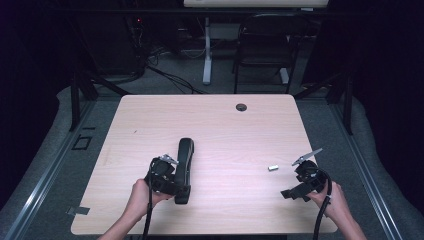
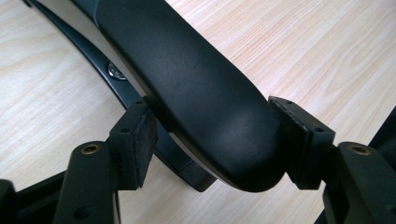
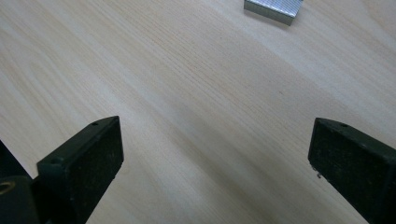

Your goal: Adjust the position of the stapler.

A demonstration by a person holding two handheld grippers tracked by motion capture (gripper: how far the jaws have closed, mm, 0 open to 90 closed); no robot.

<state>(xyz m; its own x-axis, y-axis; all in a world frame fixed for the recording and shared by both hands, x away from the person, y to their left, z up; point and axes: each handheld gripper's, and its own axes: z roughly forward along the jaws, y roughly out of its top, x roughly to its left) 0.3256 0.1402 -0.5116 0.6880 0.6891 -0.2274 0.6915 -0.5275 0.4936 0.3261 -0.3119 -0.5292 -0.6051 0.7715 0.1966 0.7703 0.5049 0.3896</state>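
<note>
A black stapler [image 1: 184,167] lies lengthwise on the light wooden table [image 1: 225,125], left of centre. My left gripper [image 1: 179,190] is at its near end. In the left gripper view the stapler's rounded end [image 2: 196,93] sits between the jaws of my left gripper [image 2: 217,135]. The right pad [image 2: 299,135] is against it and the left pad [image 2: 140,140] stands a little off its side, so the gripper is open. A small silver block of staples [image 1: 272,168] [image 3: 273,9] lies on the table. My right gripper [image 1: 295,182] [image 3: 217,154] rests just right of it, open wide with nothing between its jaws.
A round cable hole [image 1: 241,107] sits near the table's far edge. A black chair [image 1: 265,45] and a white desk leg [image 1: 207,50] stand beyond the table. Both hands are close to the near edge.
</note>
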